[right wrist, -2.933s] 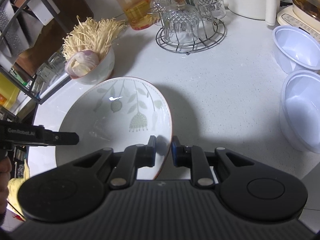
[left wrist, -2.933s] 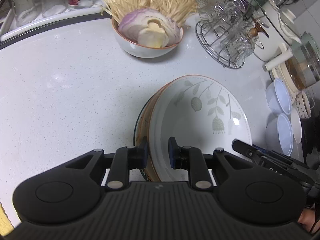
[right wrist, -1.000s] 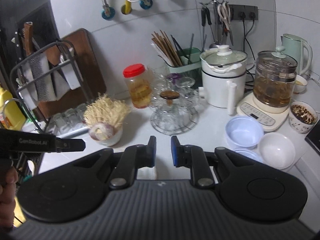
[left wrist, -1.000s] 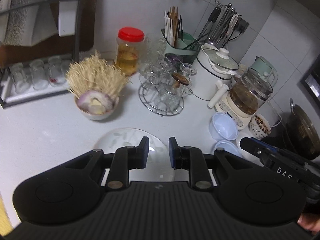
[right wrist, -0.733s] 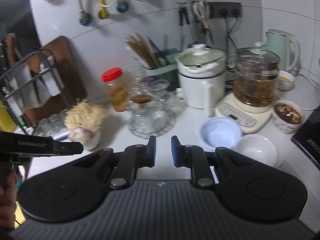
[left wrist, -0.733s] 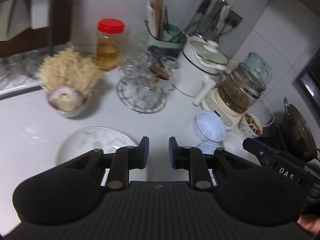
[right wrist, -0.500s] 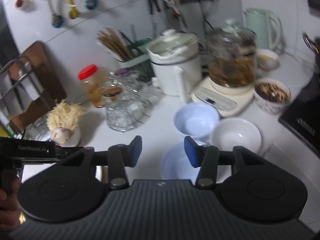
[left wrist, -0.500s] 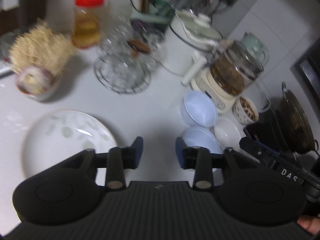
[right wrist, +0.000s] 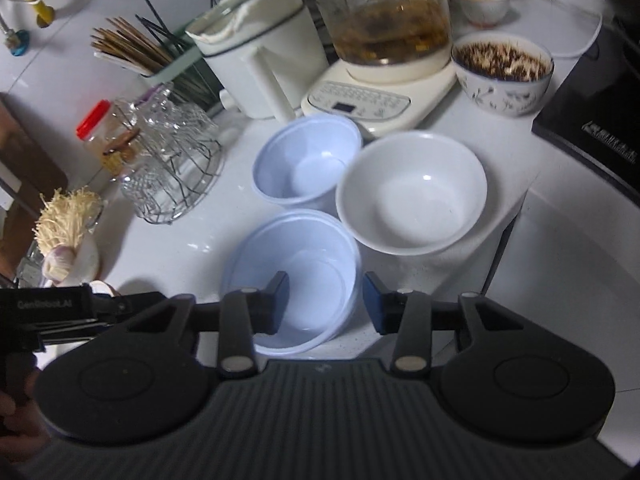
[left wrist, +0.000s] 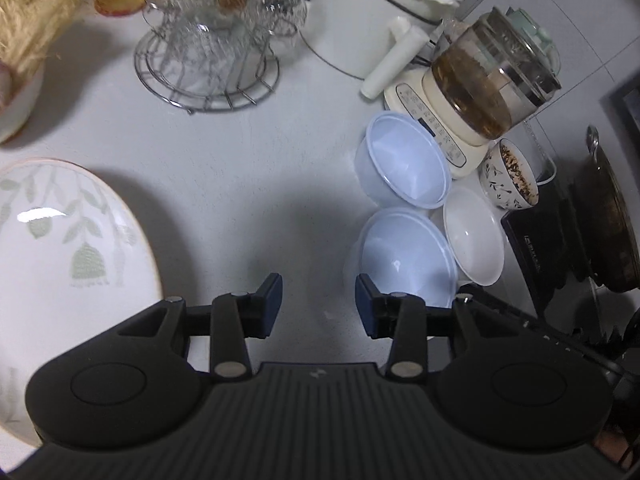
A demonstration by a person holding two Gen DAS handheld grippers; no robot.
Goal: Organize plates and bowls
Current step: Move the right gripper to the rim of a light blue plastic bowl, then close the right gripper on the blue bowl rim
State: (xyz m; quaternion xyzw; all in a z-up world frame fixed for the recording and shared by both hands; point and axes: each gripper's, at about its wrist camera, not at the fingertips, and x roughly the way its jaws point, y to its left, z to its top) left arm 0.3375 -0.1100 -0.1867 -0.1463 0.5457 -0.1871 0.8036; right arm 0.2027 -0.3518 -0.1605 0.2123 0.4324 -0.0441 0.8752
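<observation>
The leaf-patterned plate (left wrist: 60, 248) lies on the white counter at the left. Three bowls cluster at the right: a near pale-blue plastic bowl (right wrist: 296, 276), a far pale-blue bowl (right wrist: 308, 160) and a white bowl (right wrist: 412, 192). My right gripper (right wrist: 325, 300) hangs over the near blue bowl; its jaws are closing, one finger inside the bowl and one outside, the bowl's right rim between them, untouched. My left gripper (left wrist: 319, 300) is open over bare counter, its right finger just left of the near blue bowl (left wrist: 404, 256).
Behind the bowls stand a glass kettle on its base (right wrist: 376, 92), a white pot (right wrist: 256, 52) and a patterned bowl of dark bits (right wrist: 504, 76). A wire rack of glasses (left wrist: 208, 52) is at the back left, a black cooker (right wrist: 592, 136) at the right.
Both grippers let go of the plate, rose, then swung right and down over the bowls. Their jaws went from shut to open; the plate rests at the left.
</observation>
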